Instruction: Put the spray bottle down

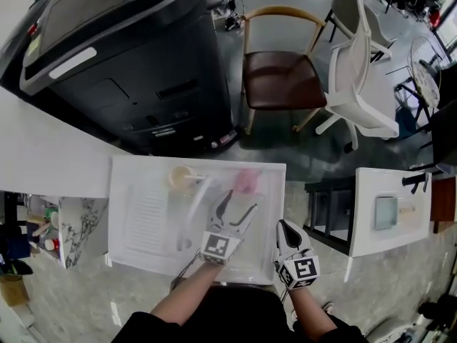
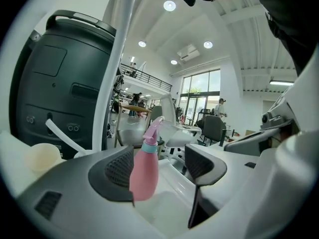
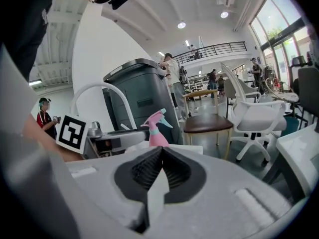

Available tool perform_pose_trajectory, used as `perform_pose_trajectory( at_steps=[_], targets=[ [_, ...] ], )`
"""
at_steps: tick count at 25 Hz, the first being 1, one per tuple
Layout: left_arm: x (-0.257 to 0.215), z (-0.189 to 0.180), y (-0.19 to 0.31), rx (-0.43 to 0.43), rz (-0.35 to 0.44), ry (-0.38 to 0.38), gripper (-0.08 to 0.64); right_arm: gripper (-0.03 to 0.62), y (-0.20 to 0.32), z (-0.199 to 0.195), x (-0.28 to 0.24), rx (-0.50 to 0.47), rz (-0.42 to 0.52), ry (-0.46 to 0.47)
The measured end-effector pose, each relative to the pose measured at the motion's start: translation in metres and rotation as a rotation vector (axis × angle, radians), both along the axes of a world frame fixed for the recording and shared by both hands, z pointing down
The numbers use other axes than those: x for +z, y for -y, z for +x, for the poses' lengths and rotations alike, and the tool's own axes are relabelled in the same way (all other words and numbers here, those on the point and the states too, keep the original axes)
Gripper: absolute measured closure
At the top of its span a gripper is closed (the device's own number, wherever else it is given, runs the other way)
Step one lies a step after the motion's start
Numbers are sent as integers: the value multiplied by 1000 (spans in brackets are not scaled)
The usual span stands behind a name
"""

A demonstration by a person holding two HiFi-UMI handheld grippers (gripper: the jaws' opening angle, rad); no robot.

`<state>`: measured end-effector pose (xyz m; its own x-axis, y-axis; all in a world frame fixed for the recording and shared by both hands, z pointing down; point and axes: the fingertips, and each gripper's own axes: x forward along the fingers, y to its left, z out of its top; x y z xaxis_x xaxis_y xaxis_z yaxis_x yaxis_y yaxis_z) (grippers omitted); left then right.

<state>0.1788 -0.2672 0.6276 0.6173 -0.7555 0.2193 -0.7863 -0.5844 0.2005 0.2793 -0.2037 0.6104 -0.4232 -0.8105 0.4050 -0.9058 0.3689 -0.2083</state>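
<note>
The pink spray bottle (image 1: 246, 181) with a teal collar stands upright at the far side of the white basin (image 1: 143, 220). My left gripper (image 1: 240, 201) is just short of it, open. In the left gripper view the bottle (image 2: 144, 171) stands free near the left pad, and my left gripper (image 2: 160, 166) has its jaws spread wide with nothing pressed between them. My right gripper (image 1: 285, 229) hangs at the basin's near right corner, shut and empty. In the right gripper view the bottle (image 3: 158, 131) shows beyond my right gripper (image 3: 160, 171).
A cream cup (image 1: 182, 179) sits left of the bottle. A white faucet (image 2: 117, 59) arches over the basin. Behind stands a big dark machine (image 1: 128, 56); a brown-seated wooden chair (image 1: 282, 81) and a white chair (image 1: 360, 84) are further back. A white side table (image 1: 389, 209) is at the right.
</note>
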Motion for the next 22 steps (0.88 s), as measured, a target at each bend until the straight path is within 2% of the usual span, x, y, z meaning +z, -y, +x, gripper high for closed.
perform_pose_trajectory(
  at_steps=[2, 4, 8, 12, 15, 18, 21, 22],
  targets=[
    [-28, 1, -20, 21, 18, -18, 244, 594, -4, 2, -9, 37, 19, -7],
    [-51, 7, -45, 79, 42, -36, 244, 594, -9, 1, -20, 68, 37, -7],
    [-99, 10, -89, 166, 79, -119, 244, 594, -19, -16, -42, 88, 68, -31],
    [-143, -24, -112, 137, 79, -227, 249, 594, -31, -48, -72, 84, 130, -84],
    [-166, -61, -125, 112, 85, -228, 272, 594, -42, -75, -96, 99, 143, -52],
    [-186, -101, -140, 73, 97, -194, 332, 594, -57, -104, -116, 124, 117, -6],
    [-196, -150, -151, 10, 47, -195, 484, 594, -72, -142, -138, 115, 125, 25],
    [-196, -167, -155, -3, 26, -200, 511, 594, -78, -156, -145, 106, 133, 30]
  ],
)
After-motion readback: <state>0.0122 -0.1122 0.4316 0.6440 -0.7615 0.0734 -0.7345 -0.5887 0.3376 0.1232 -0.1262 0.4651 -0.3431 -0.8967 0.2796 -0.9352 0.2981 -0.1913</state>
